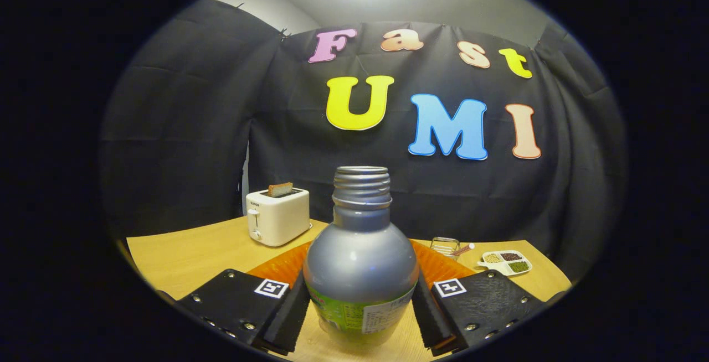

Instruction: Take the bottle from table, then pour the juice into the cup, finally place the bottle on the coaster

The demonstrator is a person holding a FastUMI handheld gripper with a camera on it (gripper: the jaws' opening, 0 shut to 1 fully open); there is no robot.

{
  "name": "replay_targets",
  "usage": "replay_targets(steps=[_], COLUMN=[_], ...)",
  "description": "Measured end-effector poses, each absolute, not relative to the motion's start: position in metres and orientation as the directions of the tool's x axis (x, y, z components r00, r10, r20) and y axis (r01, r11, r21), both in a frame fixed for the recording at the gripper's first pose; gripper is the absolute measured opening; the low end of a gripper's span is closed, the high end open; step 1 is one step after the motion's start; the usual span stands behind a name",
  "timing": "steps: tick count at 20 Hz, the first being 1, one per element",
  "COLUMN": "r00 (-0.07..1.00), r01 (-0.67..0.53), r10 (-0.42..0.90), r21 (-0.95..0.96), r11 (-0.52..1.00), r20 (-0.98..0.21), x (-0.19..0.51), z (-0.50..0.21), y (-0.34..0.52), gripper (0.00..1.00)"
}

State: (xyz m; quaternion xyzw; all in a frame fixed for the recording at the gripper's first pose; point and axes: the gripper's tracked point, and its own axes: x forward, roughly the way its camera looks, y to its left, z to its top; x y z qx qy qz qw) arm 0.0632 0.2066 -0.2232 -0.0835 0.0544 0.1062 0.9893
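A grey bottle (360, 262) with a green label and an open threaded neck stands upright between my fingers. My gripper (360, 309) is shut on the bottle, with both pads against its lower body at the label. An orange ribbed coaster (277, 267) lies on the wooden table (188, 254) just behind the bottle, showing on both sides of it. A small clear cup (445, 246) stands beyond the right finger, past the coaster's edge. Whether the bottle's base rests on the table is hidden.
A white toaster (277, 217) with a slice of bread in its slot stands at the back left of the table. A white divided dish (505, 262) of beans and grains sits at the back right, beside the cup. A thin stick (462, 249) lies by the cup.
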Motion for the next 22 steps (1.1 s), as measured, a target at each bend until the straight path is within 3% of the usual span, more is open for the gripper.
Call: replay_targets(steps=[22], r00=[0.965], r01=[-0.203], r10=[0.185], r21=[-0.081], r11=[0.976], r20=[-0.186], x=[0.130], z=[-0.326], y=[0.214], gripper=[0.81])
